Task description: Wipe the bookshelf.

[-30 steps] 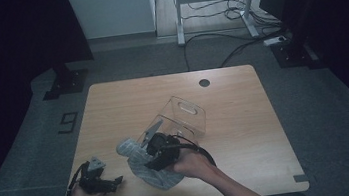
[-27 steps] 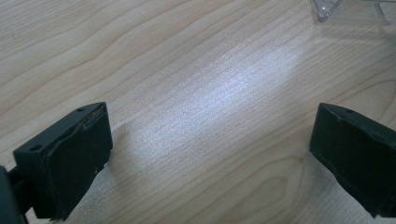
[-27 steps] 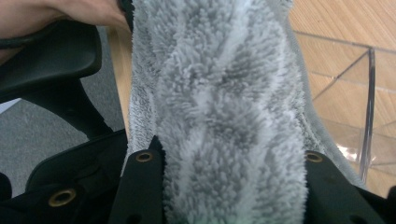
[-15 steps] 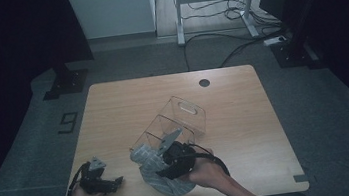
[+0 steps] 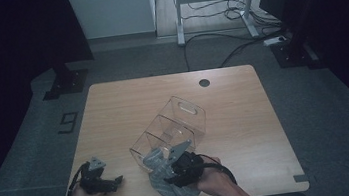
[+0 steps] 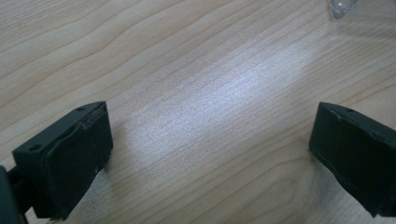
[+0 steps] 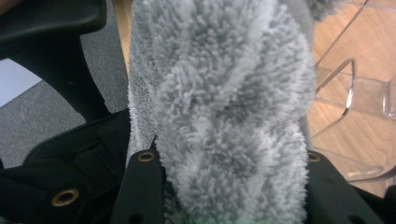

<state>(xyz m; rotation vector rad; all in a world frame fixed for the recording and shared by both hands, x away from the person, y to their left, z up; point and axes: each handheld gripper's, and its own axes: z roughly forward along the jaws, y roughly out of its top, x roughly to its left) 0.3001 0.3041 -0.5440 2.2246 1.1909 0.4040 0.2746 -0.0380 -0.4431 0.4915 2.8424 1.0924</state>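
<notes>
A grey fluffy cloth (image 5: pixel 173 194) hangs at the table's front edge, bunched between the jaws of my right gripper (image 5: pixel 174 174), which is shut on it. In the right gripper view the cloth (image 7: pixel 224 102) covers the space between the two black jaws of that gripper (image 7: pixel 229 186). A clear plastic box (image 5: pixel 173 126) with compartments lies tilted on the table just behind the cloth, and its wall (image 7: pixel 355 93) appears to the right of the cloth. My left gripper (image 5: pixel 114 182) rests at the front left. Its jaws (image 6: pixel 205 154) stand wide apart over bare wood.
The wooden table (image 5: pixel 128 108) has a round cable hole (image 5: pixel 204 82) near its far edge. A corner of the clear box (image 6: pixel 341 7) shows at the top right of the left gripper view. A black chair part (image 7: pixel 60 56) and grey carpet lie below the table's front edge.
My right gripper has carried the grey cloth toward the person, from beside the clear box to the table's front edge, and lower. The left gripper has stayed where it was.
</notes>
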